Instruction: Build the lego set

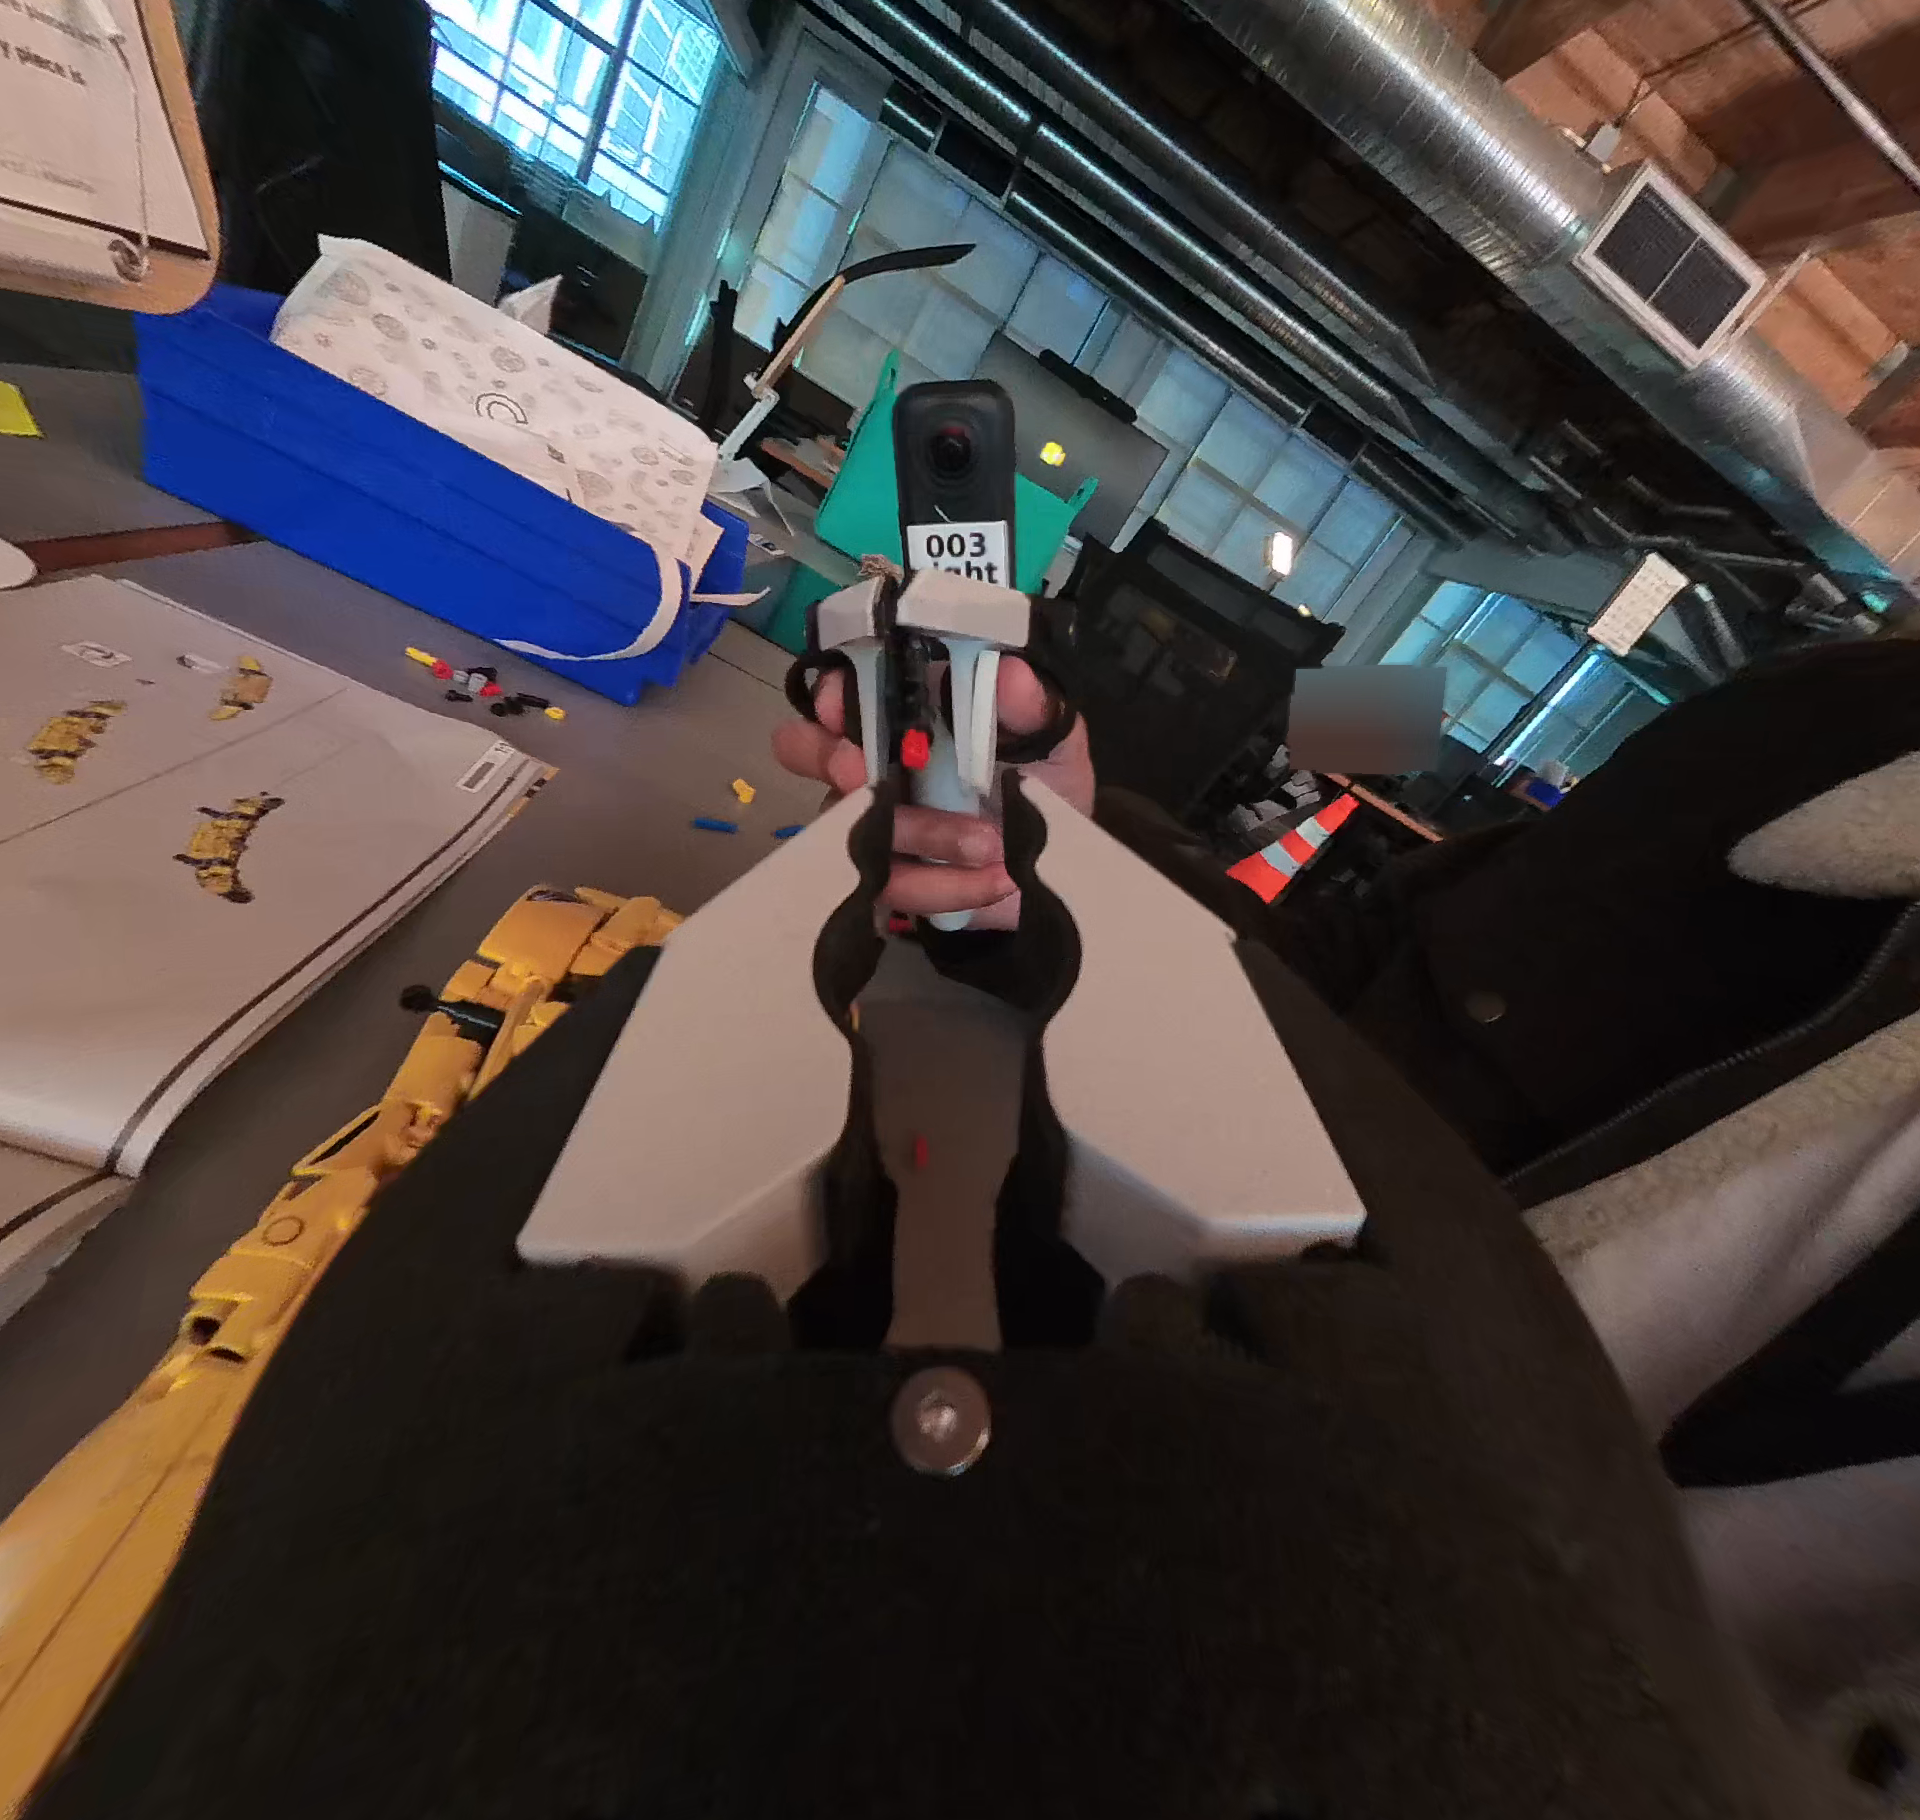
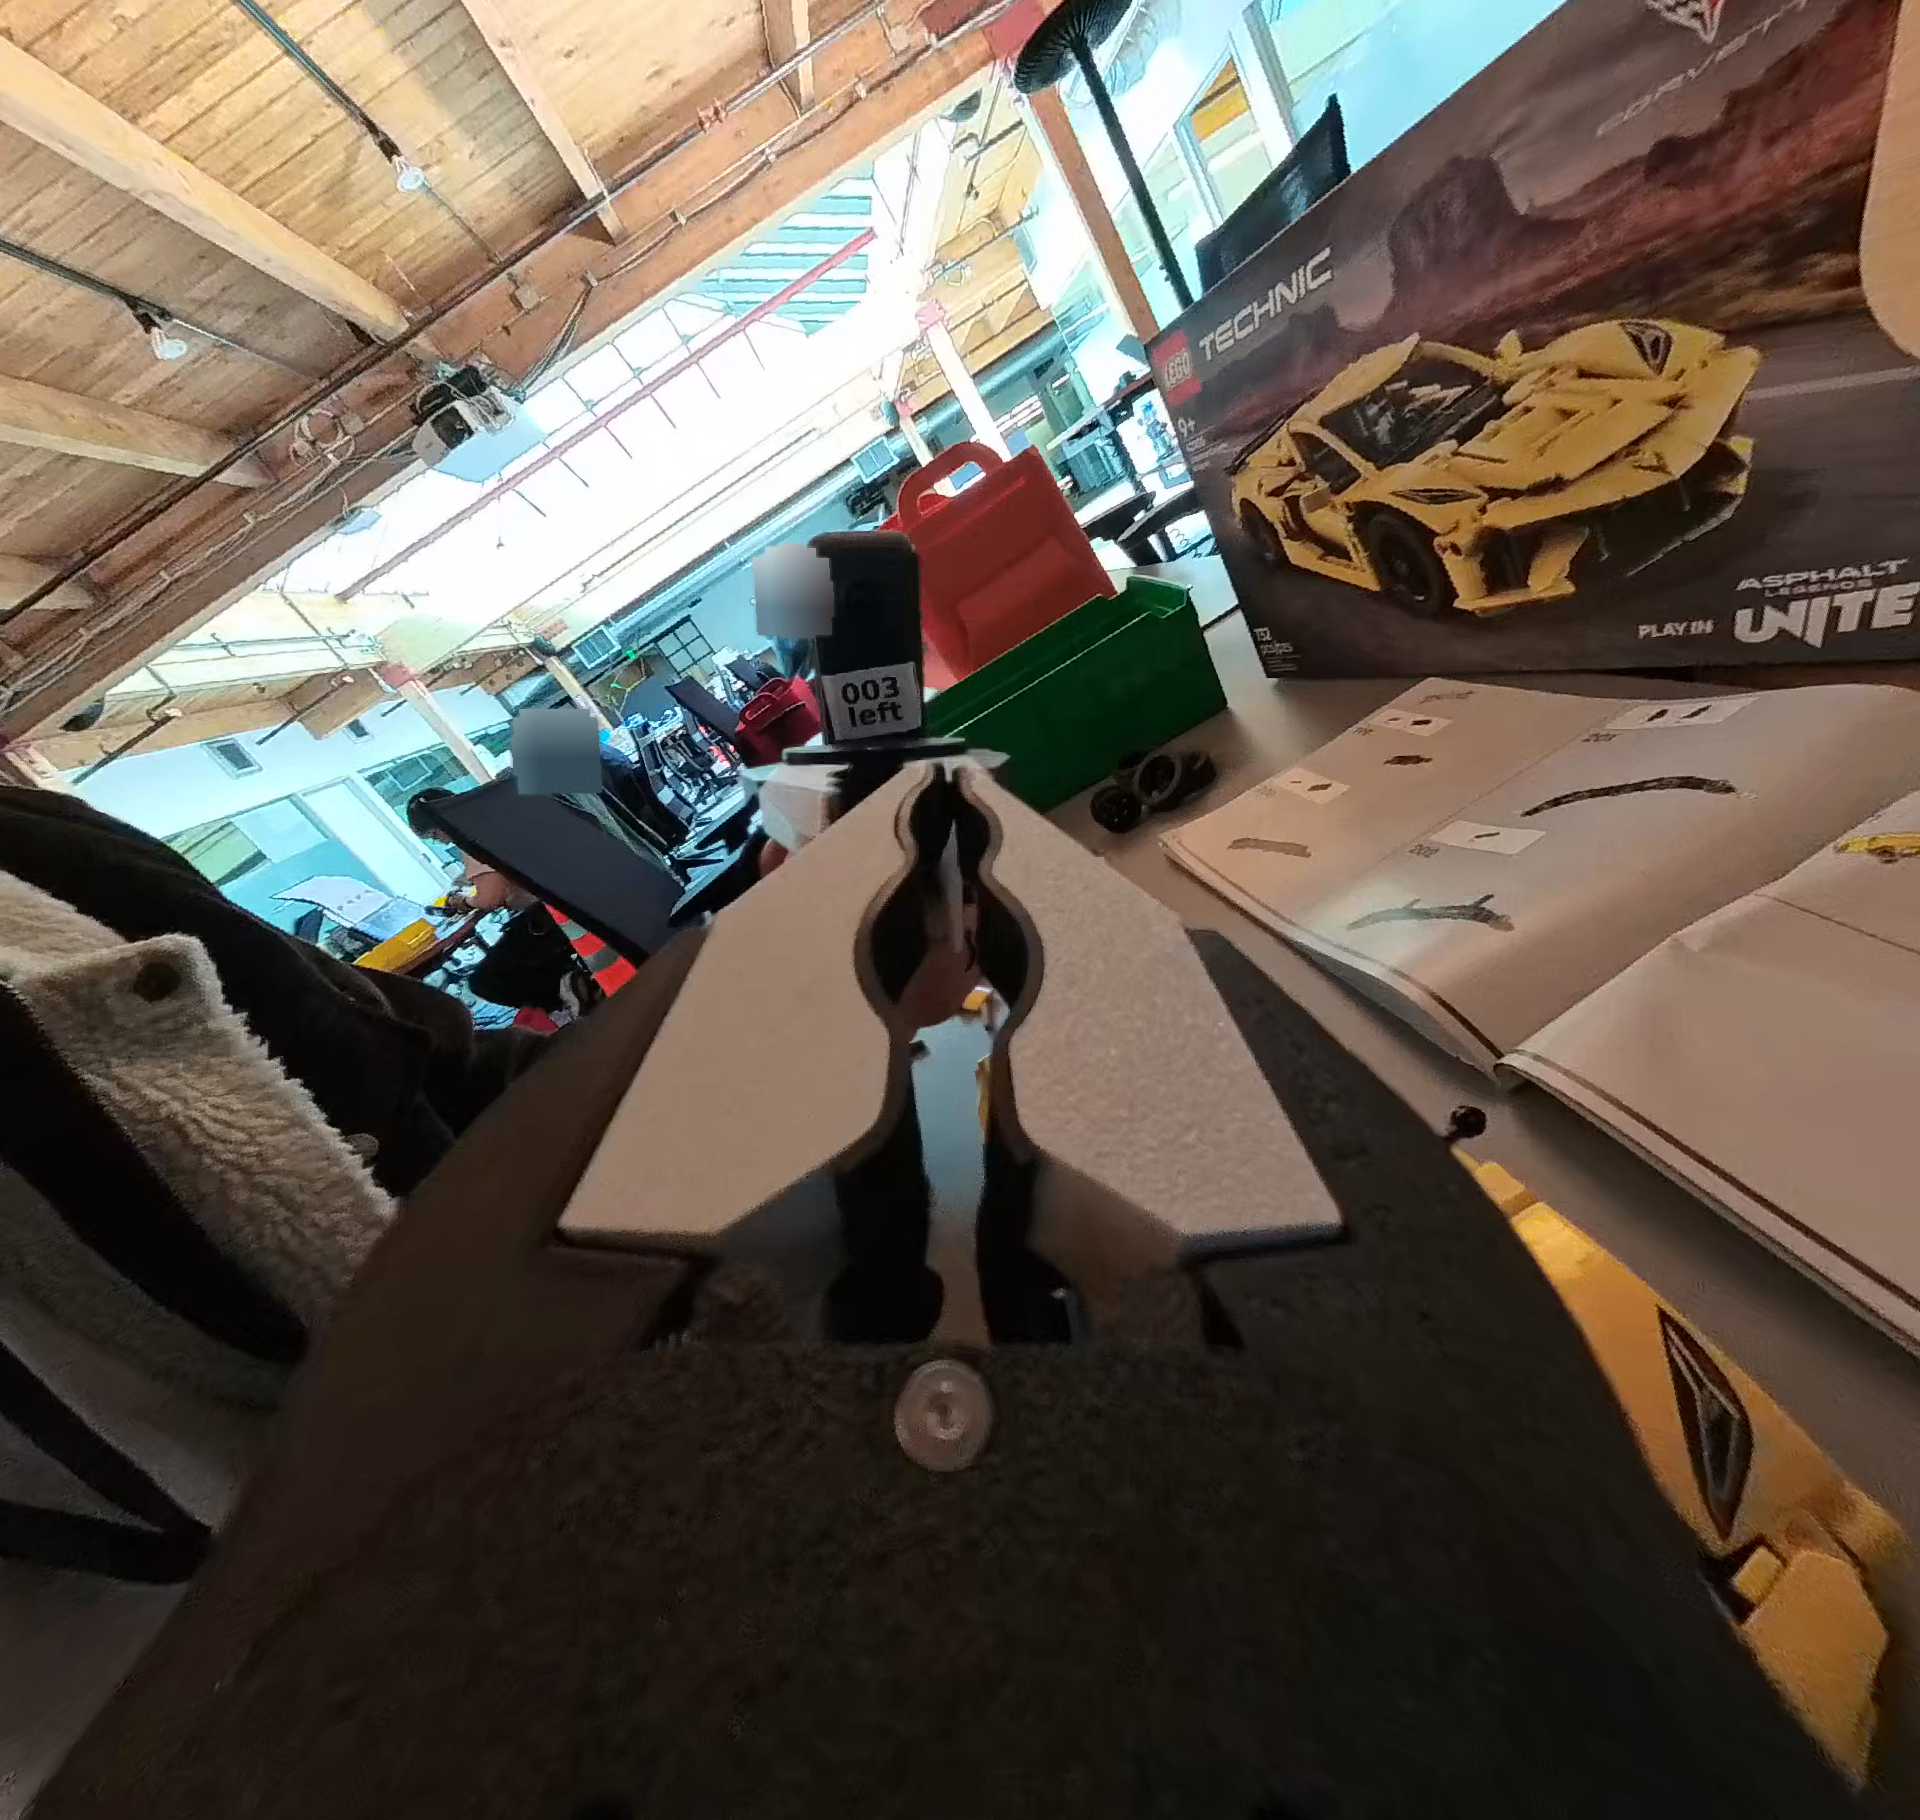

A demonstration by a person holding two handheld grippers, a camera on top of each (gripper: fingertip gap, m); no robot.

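My two grippers face each other in the air above the table. My right gripper has its jaws nearly closed. In the left wrist view it pinches a small red and black lego piece. My left gripper has its jaws a little apart and empty, with its tips just short of that piece. A hand holds the right gripper's handle. The yellow lego car body lies on the table under my left gripper and also shows in the right wrist view.
An open instruction booklet lies beside the car. Loose small pieces sit near a blue bin. A green bin, black wheels and the set's box stand behind. A person's fleece-lined jacket is close. Tip to tip, the grippers are about 5 cm apart.
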